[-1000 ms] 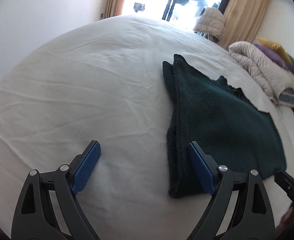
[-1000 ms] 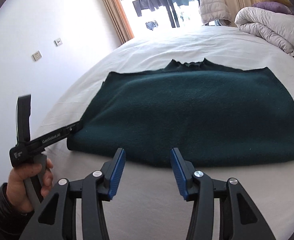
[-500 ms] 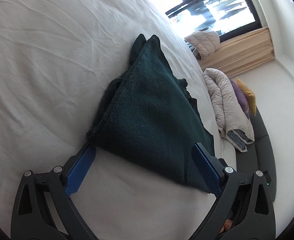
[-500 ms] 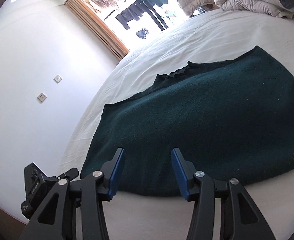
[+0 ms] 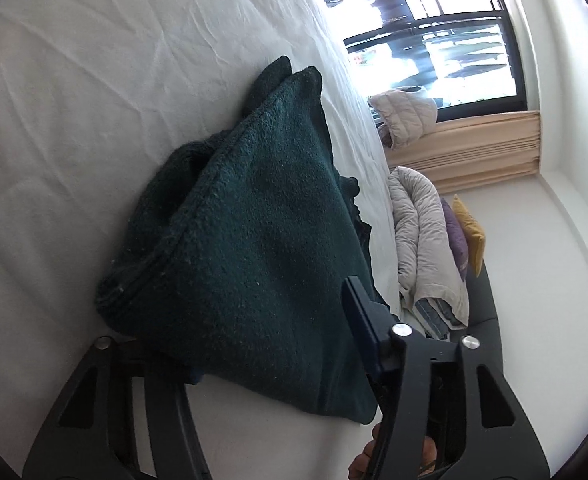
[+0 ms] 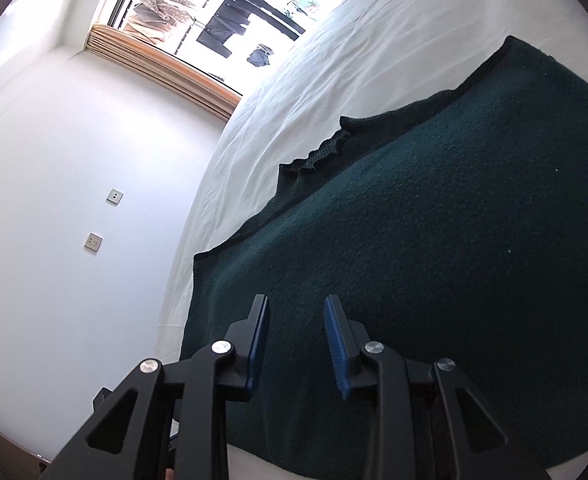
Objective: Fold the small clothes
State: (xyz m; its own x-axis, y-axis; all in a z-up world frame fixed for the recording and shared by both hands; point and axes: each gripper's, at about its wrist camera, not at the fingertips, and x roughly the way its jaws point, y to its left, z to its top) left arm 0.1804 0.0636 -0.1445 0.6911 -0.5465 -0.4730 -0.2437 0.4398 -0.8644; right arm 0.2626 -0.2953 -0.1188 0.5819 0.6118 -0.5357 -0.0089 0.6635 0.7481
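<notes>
Sweater (image 5: 254, 264) newly between (parted) jaws

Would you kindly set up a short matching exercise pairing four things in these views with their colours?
Things:
1. sweater
2. bed sheet
3. right gripper finger pads
4. corner cushion

Colours:
a. blue
b. mustard yellow
c. dark green
d. white

Pairs: 1-c, 2-d, 3-a, 4-b
</notes>
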